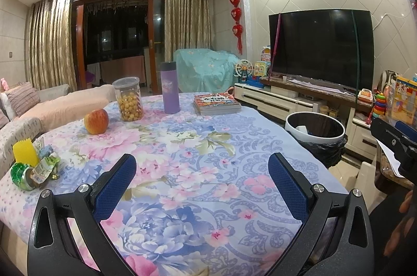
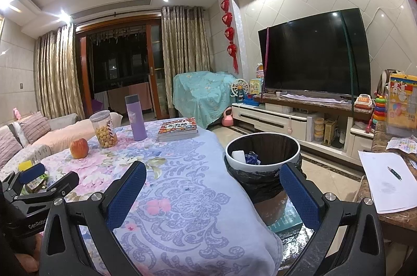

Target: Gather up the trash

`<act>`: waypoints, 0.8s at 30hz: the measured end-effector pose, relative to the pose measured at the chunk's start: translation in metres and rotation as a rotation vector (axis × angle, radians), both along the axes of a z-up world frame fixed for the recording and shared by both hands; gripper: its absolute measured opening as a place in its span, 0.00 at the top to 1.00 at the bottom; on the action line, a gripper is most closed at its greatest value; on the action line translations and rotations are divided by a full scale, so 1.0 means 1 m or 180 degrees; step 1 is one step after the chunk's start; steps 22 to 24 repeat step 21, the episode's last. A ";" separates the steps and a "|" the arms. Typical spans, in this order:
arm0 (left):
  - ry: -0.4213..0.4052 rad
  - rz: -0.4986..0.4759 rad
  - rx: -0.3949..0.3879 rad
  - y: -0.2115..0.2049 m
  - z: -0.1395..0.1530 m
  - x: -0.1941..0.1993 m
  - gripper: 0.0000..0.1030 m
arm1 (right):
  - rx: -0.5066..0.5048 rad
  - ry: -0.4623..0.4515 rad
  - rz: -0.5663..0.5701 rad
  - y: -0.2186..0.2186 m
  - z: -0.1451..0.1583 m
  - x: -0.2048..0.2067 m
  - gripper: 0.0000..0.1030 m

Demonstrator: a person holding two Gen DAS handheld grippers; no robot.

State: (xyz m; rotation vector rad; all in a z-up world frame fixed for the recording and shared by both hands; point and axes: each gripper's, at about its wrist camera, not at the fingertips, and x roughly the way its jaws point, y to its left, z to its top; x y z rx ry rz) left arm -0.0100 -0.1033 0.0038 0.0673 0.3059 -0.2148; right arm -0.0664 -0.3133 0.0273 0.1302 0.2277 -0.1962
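Note:
A heap of trash point(image 1: 36, 166), green wrappers and a yellow piece, lies at the table's left edge. It also shows in the right wrist view point(image 2: 35, 182), partly hidden behind the left gripper. A white bin point(image 1: 314, 128) with a black liner stands right of the table; in the right wrist view the bin point(image 2: 262, 153) holds some white and blue scraps. My left gripper point(image 1: 202, 184) is open and empty above the flowered tablecloth point(image 1: 198, 150), right of the trash. My right gripper point(image 2: 212, 193) is open and empty over the table's right edge, near the bin.
On the table stand an apple point(image 1: 96, 120), a jar of yellow snacks point(image 1: 128, 98), a purple flask point(image 1: 170, 87) and a stack of books point(image 1: 216, 103). A sofa point(image 1: 60, 103) is on the left, a TV point(image 1: 322, 46) on the right. A side table with paper and a pen point(image 2: 388, 182) is at right.

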 end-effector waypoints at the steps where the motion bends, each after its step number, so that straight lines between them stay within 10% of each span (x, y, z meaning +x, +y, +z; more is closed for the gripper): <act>1: 0.0004 -0.0004 0.0000 0.000 0.000 0.001 0.00 | 0.0002 0.0001 0.0002 0.000 0.000 0.000 0.00; 24: 0.0194 -0.0084 -0.0079 0.003 -0.005 0.019 0.00 | 0.0035 0.0097 0.0052 -0.005 0.001 0.015 0.00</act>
